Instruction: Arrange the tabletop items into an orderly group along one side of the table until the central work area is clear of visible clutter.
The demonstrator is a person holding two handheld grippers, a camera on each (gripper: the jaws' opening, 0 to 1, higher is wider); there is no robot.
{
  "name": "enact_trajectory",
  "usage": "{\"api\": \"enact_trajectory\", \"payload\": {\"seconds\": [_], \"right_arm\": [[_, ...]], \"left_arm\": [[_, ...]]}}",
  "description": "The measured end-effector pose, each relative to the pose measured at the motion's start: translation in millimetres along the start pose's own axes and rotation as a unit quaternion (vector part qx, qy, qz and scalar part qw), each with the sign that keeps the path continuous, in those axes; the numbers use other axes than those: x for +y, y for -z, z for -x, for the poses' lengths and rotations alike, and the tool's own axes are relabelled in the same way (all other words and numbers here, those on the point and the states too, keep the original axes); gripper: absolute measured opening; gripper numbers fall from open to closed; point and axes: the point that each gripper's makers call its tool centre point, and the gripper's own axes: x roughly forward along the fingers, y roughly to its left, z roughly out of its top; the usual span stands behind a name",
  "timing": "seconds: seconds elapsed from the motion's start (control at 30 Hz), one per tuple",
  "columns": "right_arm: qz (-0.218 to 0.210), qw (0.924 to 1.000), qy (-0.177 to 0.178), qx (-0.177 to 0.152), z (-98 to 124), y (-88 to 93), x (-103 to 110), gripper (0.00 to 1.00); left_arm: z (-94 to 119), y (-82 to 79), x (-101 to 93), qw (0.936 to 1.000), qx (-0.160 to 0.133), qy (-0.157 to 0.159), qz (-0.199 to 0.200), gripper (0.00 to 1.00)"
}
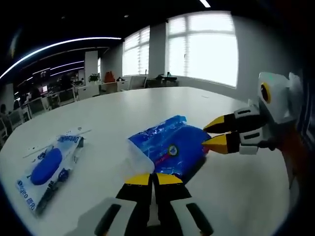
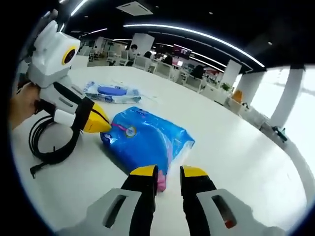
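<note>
On the white table (image 1: 147,105), mid-surface, sits the blue tissue pack (image 1: 170,145), and you have both tools at it from opposite ends. In the left gripper view, your left gripper (image 1: 153,179) rises from 6 o'clock, jaws nearly together, tips at the pack's near edge; whether they pinch the wrapper, cannot tell. Your right gripper (image 1: 216,135) comes in from 3 o'clock, jaws narrow, tips touching the pack's far end; grip unclear too. In the right gripper view the pack (image 2: 145,140) lies at centre, your right gripper (image 2: 169,172) at 6 o'clock with a small gap between jaws.

Progress: early, I judge. Nothing is grouped yet. The blue-and-white wipes packet (image 1: 49,167) lies well apart at 9 o'clock in the left gripper view, and a coiled black cable (image 2: 49,142) sits at 9 o'clock in the right gripper view. All three are left to move to one side.
</note>
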Motion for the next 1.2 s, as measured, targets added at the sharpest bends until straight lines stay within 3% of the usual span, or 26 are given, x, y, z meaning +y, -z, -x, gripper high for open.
{"api": "enact_trajectory", "payload": {"seconds": [0.57, 0.8, 1.2], "right_arm": [[-0.003, 0.9999, 0.011, -0.004, 8, -0.6, -5, 0.2], [-0.008, 0.9998, 0.013, -0.008, 11, -2.9, -6, 0.21], [-0.015, 0.9997, 0.006, -0.019, 19, -10.0, 0, 0.23]], "left_arm": [[4, -3.3, 1.2, 0.9997, -0.019, 0.007, 0.012, 0.06], [6, -8.9, 10.8, 0.9996, -0.026, -0.002, 0.007, 0.13], [10, -10.8, 21.3, 0.9996, -0.026, -0.008, 0.01, 0.14]]}}
